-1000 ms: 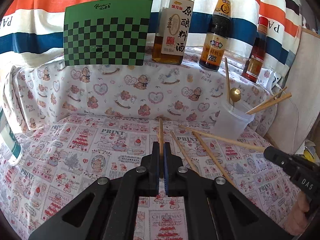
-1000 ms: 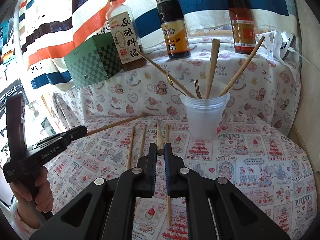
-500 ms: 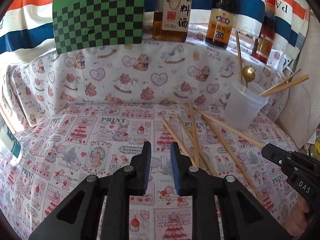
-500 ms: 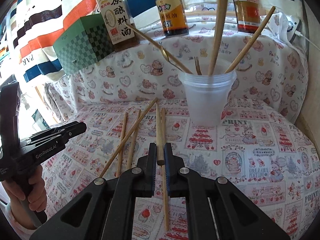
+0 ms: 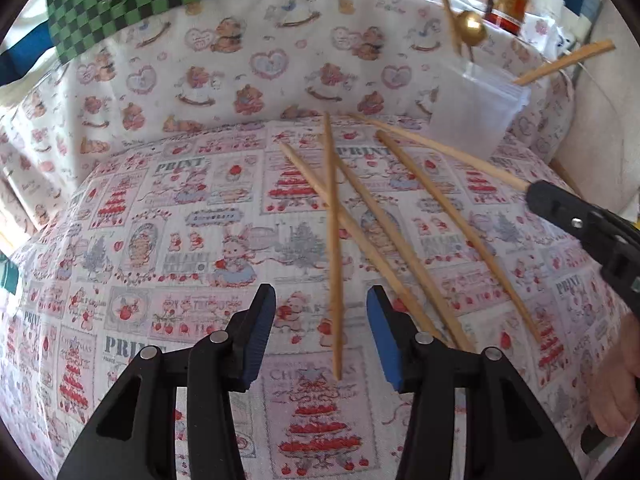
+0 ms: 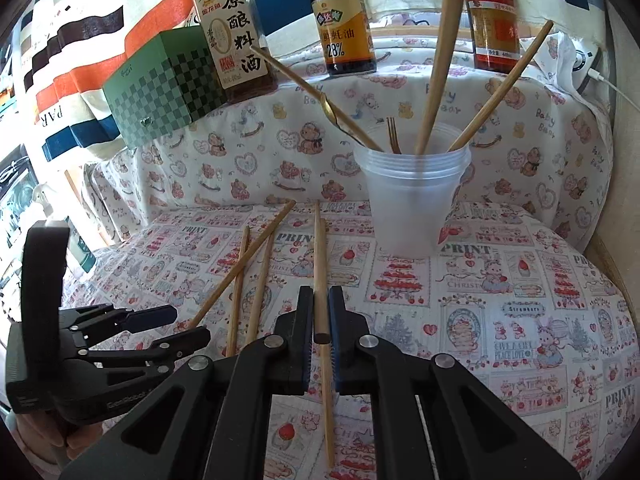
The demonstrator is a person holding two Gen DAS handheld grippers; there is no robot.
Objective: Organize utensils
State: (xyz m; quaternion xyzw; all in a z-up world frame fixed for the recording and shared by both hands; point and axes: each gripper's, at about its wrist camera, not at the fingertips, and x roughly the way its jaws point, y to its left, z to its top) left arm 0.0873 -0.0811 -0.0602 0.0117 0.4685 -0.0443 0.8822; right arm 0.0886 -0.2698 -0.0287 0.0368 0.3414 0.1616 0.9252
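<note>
Several wooden chopsticks lie loose on the printed cloth. My left gripper is open and empty, low over them, one chopstick between its blue pads. My right gripper is shut on a chopstick that points toward the clear plastic cup. The cup holds chopsticks, a gold spoon and a fork. In the left wrist view the cup stands far right and the right gripper holds its chopstick. The left gripper also shows in the right wrist view.
A raised ledge at the back carries a green checkered box, a rice wine bottle, a dark sauce bottle and a red-labelled bottle. A white wall closes the right side.
My left gripper let go of its chopstick, which now lies across the others, then opened wide and dropped lower. My right gripper kept its chopstick and moved closer to the cup.
</note>
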